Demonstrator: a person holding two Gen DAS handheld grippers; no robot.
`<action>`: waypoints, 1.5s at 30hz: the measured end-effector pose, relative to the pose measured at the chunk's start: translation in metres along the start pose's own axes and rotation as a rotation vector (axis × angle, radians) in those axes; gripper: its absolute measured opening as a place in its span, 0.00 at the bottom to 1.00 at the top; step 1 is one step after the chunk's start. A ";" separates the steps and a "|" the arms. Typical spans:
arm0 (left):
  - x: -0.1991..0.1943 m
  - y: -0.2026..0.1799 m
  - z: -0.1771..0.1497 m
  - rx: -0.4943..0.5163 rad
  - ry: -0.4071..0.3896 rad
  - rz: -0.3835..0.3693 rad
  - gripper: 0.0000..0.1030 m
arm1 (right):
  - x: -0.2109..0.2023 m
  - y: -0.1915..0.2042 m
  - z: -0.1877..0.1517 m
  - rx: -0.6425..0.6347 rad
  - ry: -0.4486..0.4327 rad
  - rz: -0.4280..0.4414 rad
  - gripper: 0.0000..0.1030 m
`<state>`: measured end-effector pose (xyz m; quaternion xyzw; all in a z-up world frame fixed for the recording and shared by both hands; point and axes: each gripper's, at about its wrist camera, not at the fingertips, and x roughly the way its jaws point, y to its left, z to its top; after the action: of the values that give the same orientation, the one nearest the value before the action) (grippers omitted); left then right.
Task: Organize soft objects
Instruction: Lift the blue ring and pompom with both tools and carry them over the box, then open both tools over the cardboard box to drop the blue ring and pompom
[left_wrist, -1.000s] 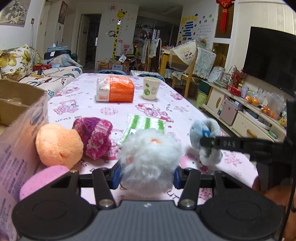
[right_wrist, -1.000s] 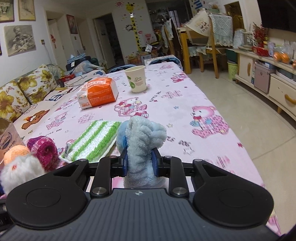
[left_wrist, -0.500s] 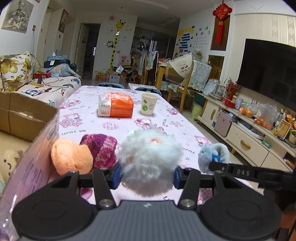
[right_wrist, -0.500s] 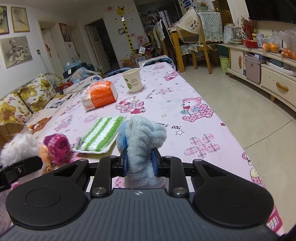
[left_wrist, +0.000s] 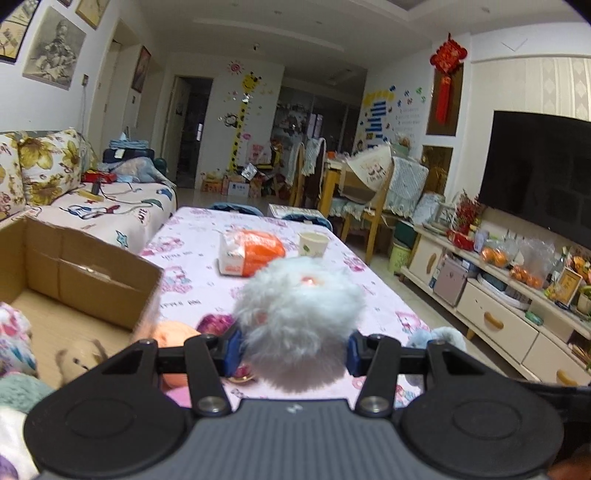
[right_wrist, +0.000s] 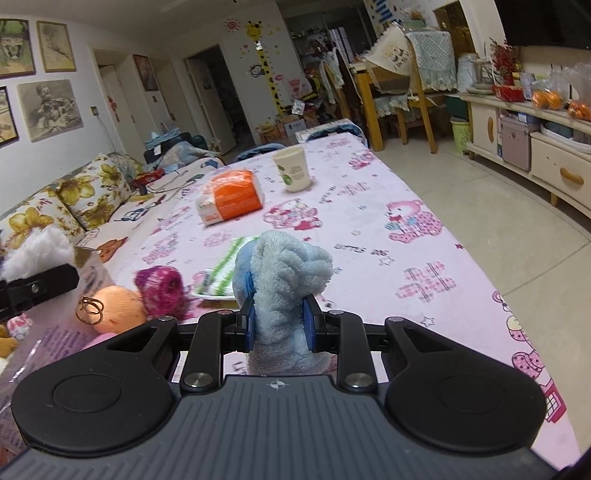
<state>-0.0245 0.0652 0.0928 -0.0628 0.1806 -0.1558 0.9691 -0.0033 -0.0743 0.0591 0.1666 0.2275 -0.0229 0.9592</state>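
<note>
- The white fluffy toy (left_wrist: 299, 317) sits clamped between the blue pads of the left hand-held gripper (left_wrist: 293, 350), held above the pink worktop (left_wrist: 199, 266) just beside the open cardboard box (left_wrist: 81, 273).
- The left hand-held gripper points forward and slightly downward, its jaws set fairly wide around the toy's round body.
- The light-blue plush toy (right_wrist: 284, 295) stands upright in the right hand-held gripper (right_wrist: 279, 325), whose jaws are pinched narrow on its lower part; this gripper also tilts a little downward over the worktop's near edge.
- An orange plush ball (right_wrist: 118, 310) and a magenta knitted toy (right_wrist: 162, 288) lie touching each other on the worktop, near the box.
- A green-and-white striped cloth (right_wrist: 225, 266) lies just behind the blue toy.
- Farther off stand an orange tissue pack (right_wrist: 231, 195) and a paper cup (right_wrist: 291, 171), apart from each other.
- Several soft toys already lie inside the box, blurred.
</note>
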 end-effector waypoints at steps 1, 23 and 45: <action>-0.002 0.002 0.002 -0.001 -0.008 0.007 0.49 | -0.001 0.003 0.001 -0.006 -0.005 0.005 0.29; -0.032 0.039 0.019 -0.004 -0.128 0.223 0.49 | 0.001 0.060 0.011 -0.149 -0.031 0.157 0.29; -0.038 0.113 0.033 -0.120 -0.142 0.535 0.49 | 0.027 0.136 0.010 -0.339 0.020 0.375 0.30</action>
<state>-0.0142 0.1859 0.1158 -0.0807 0.1315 0.1215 0.9805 0.0418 0.0512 0.0978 0.0427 0.2028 0.1957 0.9585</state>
